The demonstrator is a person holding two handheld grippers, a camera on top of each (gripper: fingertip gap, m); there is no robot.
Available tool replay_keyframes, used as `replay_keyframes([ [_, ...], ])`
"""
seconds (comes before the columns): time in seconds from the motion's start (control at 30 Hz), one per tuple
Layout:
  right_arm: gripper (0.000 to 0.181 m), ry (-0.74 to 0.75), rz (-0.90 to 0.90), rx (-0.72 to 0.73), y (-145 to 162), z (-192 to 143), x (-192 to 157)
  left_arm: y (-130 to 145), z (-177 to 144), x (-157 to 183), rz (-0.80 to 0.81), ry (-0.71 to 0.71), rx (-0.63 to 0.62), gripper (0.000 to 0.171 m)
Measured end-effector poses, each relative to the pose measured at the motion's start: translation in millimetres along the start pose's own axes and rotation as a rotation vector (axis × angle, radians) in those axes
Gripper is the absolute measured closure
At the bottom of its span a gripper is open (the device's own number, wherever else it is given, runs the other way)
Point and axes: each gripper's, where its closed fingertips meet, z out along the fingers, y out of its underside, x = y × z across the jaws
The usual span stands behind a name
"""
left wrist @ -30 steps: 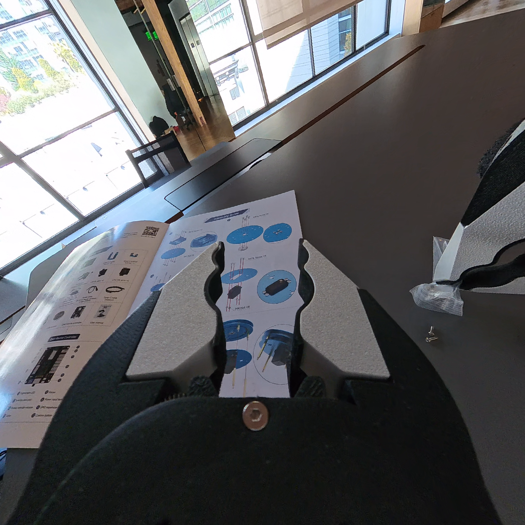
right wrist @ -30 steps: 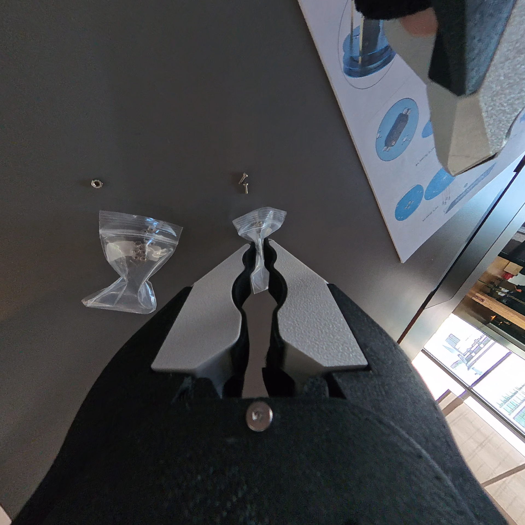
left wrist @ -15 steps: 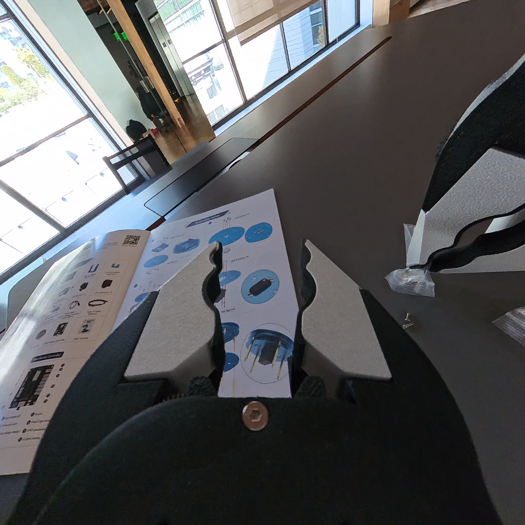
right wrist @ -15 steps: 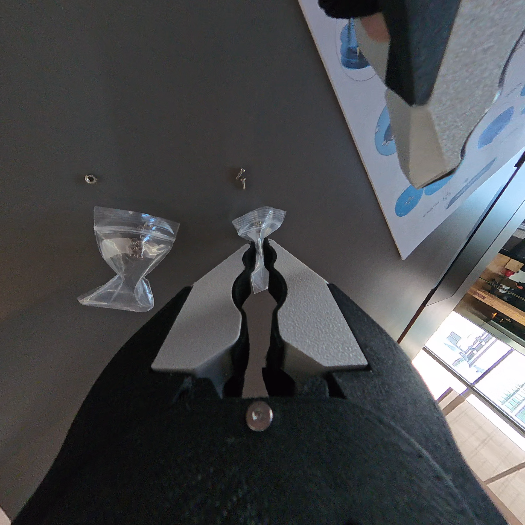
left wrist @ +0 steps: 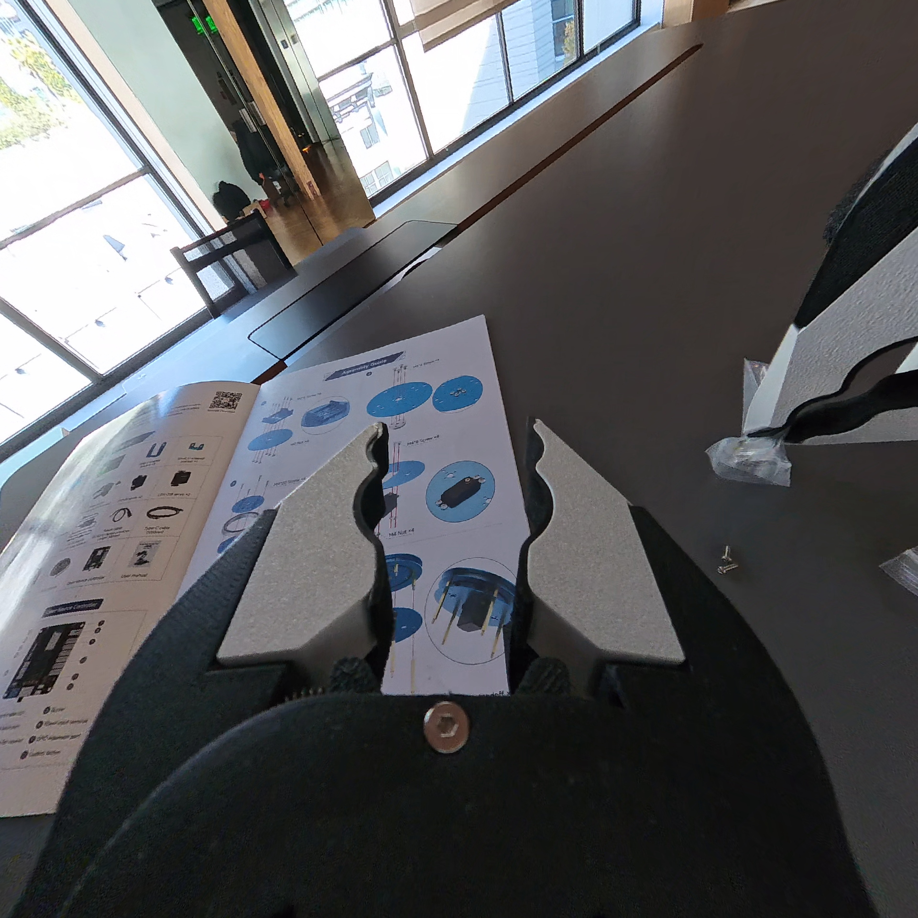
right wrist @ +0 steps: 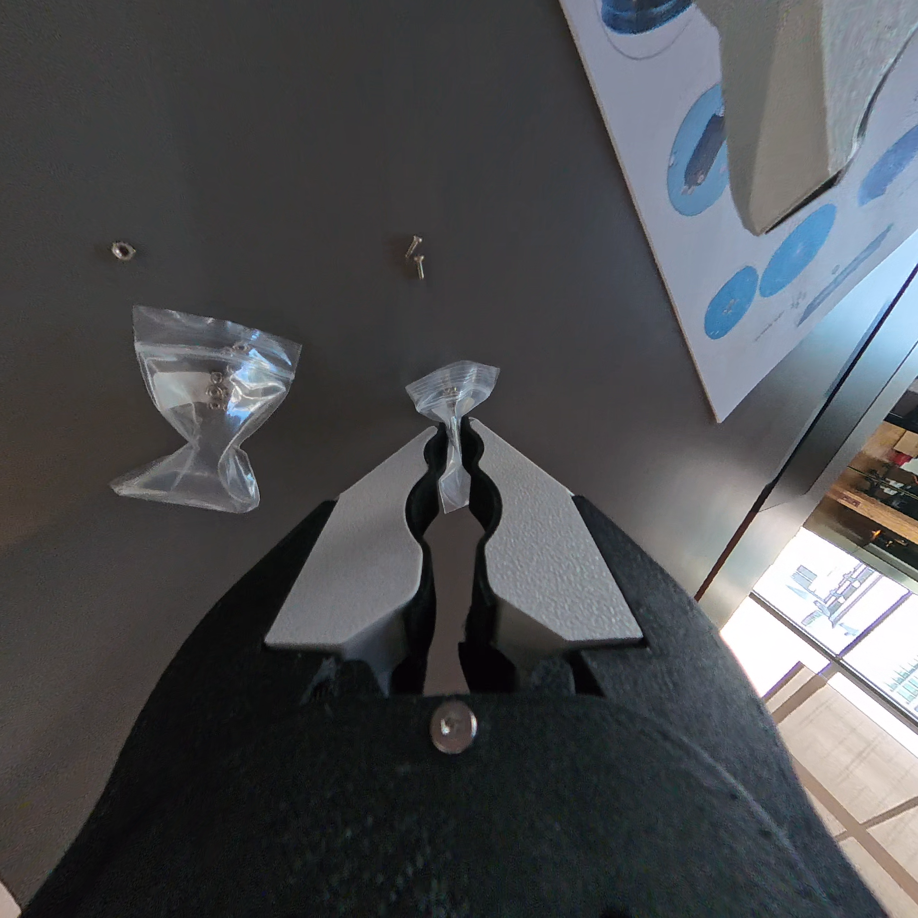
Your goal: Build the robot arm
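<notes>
My right gripper [right wrist: 452, 422] is shut on a small clear zip bag [right wrist: 452, 392] and holds it by its lower end above the dark table [right wrist: 298, 124]; small metal parts show in the bag's upper end. The same bag [left wrist: 750, 454] shows at the right of the left wrist view, pinched in the right gripper [left wrist: 765, 434]. My left gripper [left wrist: 457, 427] is open and empty above an open instruction booklet [left wrist: 447, 397]. Its fingers [right wrist: 795, 124] show at the top right of the right wrist view.
Two loose screws [right wrist: 415, 253] lie on the table beyond the held bag, also in the left wrist view [left wrist: 726, 561]. A second clear bag [right wrist: 208, 387] with small nuts lies to the left. A single nut [right wrist: 120, 250] lies farther left. Large windows [left wrist: 74, 238] stand beyond the table. The single nut [right wrist: 120, 250] is about 10 centimeters from my right fingertips and 15 centimeters from my left.
My left gripper has swung right and then back left over the booklet, staying open. The right gripper has kept its hold on the bag and hardly moved.
</notes>
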Motion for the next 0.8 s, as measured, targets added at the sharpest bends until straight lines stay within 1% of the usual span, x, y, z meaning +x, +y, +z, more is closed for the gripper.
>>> replay_keyframes([
  [0.17, 0.177, -0.002, 0.025, -0.006, 12.7, 0.5, -1.4, 0.1, 0.5, 0.7, -0.001, 0.013, 0.000, 0.118],
  [0.3, 0.177, -0.007, 0.048, 0.002, 22.5, 0.0, -1.7, -2.0, 0.7, 10.7, 0.019, 0.072, 0.013, 0.116],
  [0.5, 0.177, -0.012, 0.110, -0.007, 46.1, 3.5, 3.9, -1.8, 1.1, 6.2, 0.023, 0.045, 0.014, 0.116],
  [0.8, 0.173, -0.003, 0.097, 0.003, 41.9, 4.7, 4.8, -1.8, -0.2, 5.8, 0.014, 0.044, 0.010, 0.116],
])
